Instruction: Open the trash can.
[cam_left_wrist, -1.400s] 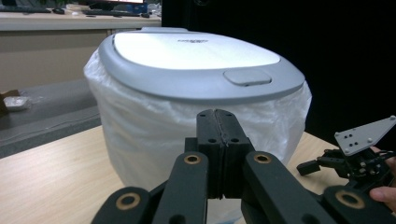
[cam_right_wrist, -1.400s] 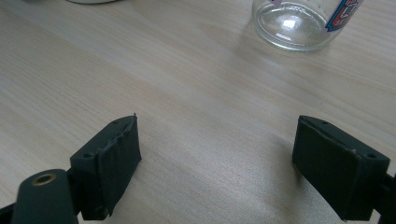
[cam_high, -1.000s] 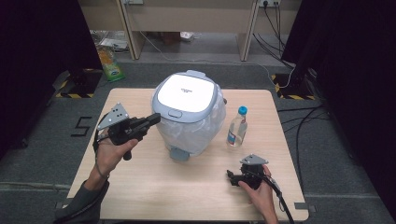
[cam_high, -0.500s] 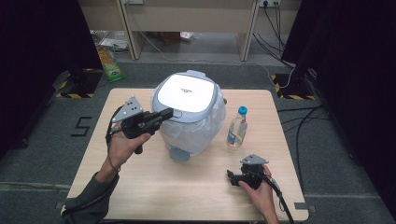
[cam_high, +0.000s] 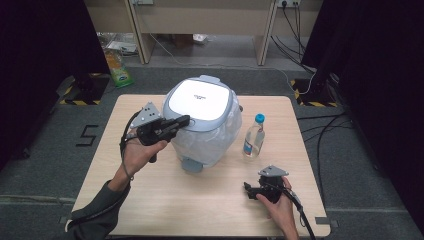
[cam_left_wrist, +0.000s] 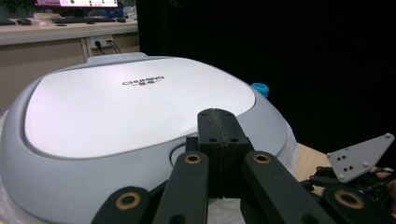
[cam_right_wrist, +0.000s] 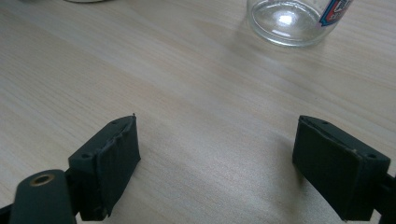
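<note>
A rice cooker (cam_high: 200, 102) with a white lid and grey body stands mid-table, its lower part wrapped in clear plastic. My left gripper (cam_high: 186, 120) is shut with nothing in it, its tips over the lid's front-left rim. In the left gripper view the closed jaws (cam_left_wrist: 217, 114) hover just above the rim of the lid (cam_left_wrist: 135, 107). A clear bottle (cam_high: 254, 137) with a blue cap stands upright to the right of the cooker. My right gripper (cam_high: 247, 189) rests low at the front right, open, with bare wood between its fingers (cam_right_wrist: 217, 140). The bottle's base (cam_right_wrist: 292, 18) lies ahead of it.
The wooden table (cam_high: 150, 200) has open room in front of the cooker and at the left. On the floor beyond it lie a green bag (cam_high: 117, 70) and cables (cam_high: 320, 95). My right gripper's grey plate (cam_left_wrist: 359, 158) shows past the cooker.
My left gripper has risen and moved right, from the table's left side to the cooker's lid rim. The right gripper has stayed put.
</note>
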